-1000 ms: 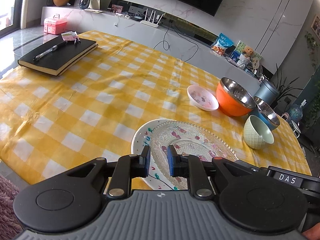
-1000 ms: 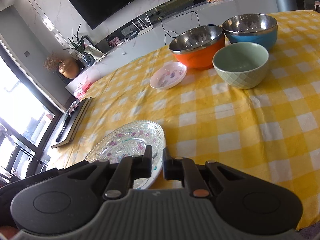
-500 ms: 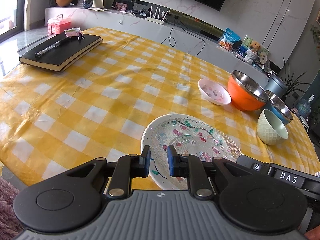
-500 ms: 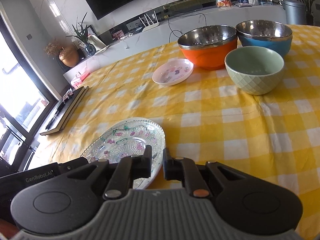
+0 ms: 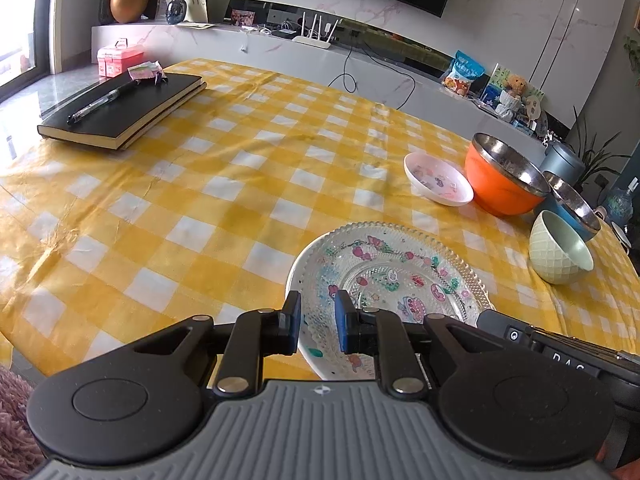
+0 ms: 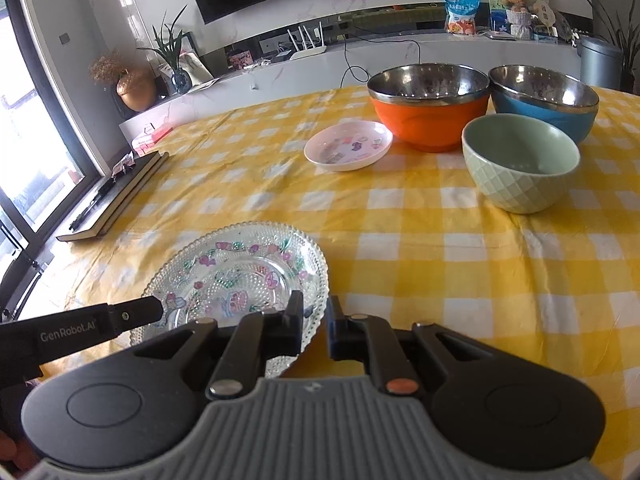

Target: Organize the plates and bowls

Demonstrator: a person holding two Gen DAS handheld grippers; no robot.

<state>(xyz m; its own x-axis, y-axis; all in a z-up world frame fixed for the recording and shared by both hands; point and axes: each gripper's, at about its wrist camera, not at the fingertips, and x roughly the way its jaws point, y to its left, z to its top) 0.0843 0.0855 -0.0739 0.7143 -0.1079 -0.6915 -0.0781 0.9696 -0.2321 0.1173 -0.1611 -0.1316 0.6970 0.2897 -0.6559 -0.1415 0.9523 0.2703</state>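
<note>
Starting at your far left, the black notebook (image 5: 124, 114) lies near the tabletop (image 5: 224, 208) corner with a pen (image 5: 96, 104) on its cover, well apart from the dishes. A wide stretch of yellow checked cloth runs bare between it and the glass plate (image 5: 400, 276).

Your left tongs (image 5: 317, 320) hang over the near-left rim of that plate, blue pads slightly parted with only a narrow gap and nothing pinched between them. The plate sits close to the near edge of the tabletop. Your right tongs (image 6: 314, 322) hover at the plate's (image 6: 236, 276) near-right rim, likewise a little spread and empty; the left tool's black body reaches in over the plate's left side in that view.

Beyond the plate, the small pink dish (image 6: 348, 146) rests just beside the orange bowl (image 6: 430, 106). The blue bowl (image 6: 544, 100) stands right next to the orange one, and the pale green bowl (image 6: 520, 162) sits in front of both, close to the blue one. Open cloth lies between the plate and the green bowl, with the right edge of the tabletop falling away past the bowls.
</note>
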